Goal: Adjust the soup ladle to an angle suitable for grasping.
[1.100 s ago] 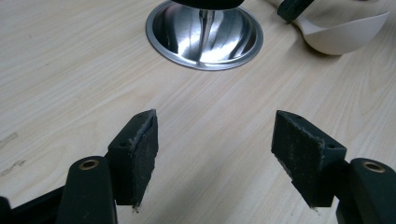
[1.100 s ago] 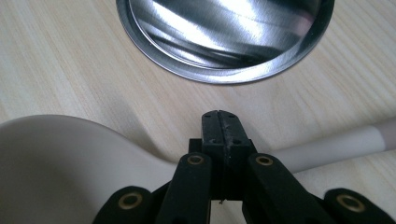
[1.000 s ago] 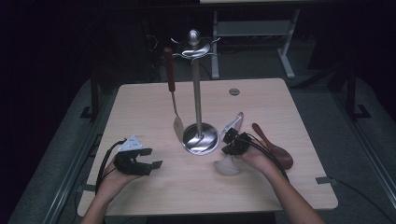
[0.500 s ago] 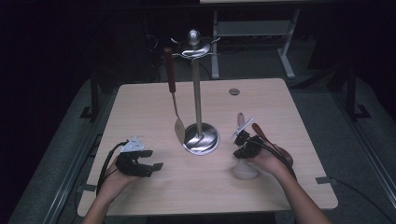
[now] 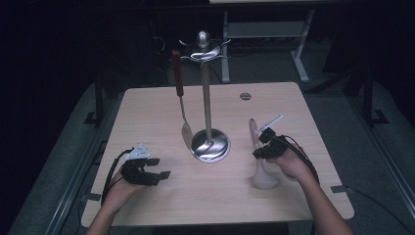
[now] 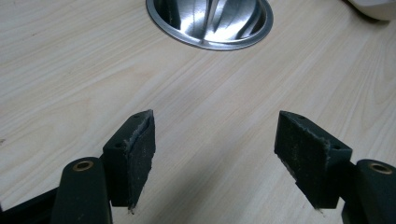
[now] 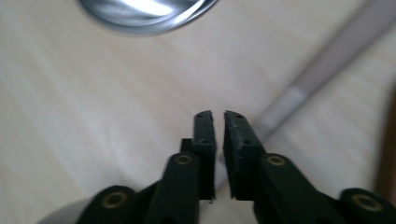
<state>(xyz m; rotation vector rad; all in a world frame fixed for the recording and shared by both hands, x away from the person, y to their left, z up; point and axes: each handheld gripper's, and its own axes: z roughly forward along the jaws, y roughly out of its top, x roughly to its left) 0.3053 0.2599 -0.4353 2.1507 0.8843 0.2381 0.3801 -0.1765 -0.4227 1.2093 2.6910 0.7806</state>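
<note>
While the high view looks down on the pale wooden table (image 5: 156, 105), the right gripper (image 5: 262, 147) hovers over the pale plastic ladle (image 5: 260, 164) that lies flat on the wood, its handle running away past the jaws and its bowl just behind them, nearer the person. That gripper's jaws have just been opening a little and stand at a narrow gap. The left gripper (image 5: 159, 169) rests well apart on the other side, with the shiny round steel base of the tall utensil stand (image 5: 210, 146) ahead of its jaws. A brown-handled metal spatula (image 5: 181, 98) hangs from the stand's top hooks.

Seen in the left gripper view, the left gripper (image 6: 215, 154) has its jaws wide apart with bare wood between them, and the stand's base (image 6: 210, 23) lies ahead.

Along the right gripper view, the right gripper (image 7: 219, 130) shows a slim gap with nothing clamped; the ladle's blurred handle (image 7: 299, 93) passes just beside the right-hand jaw, and the steel base (image 7: 144, 14) lies ahead to the left.
</note>
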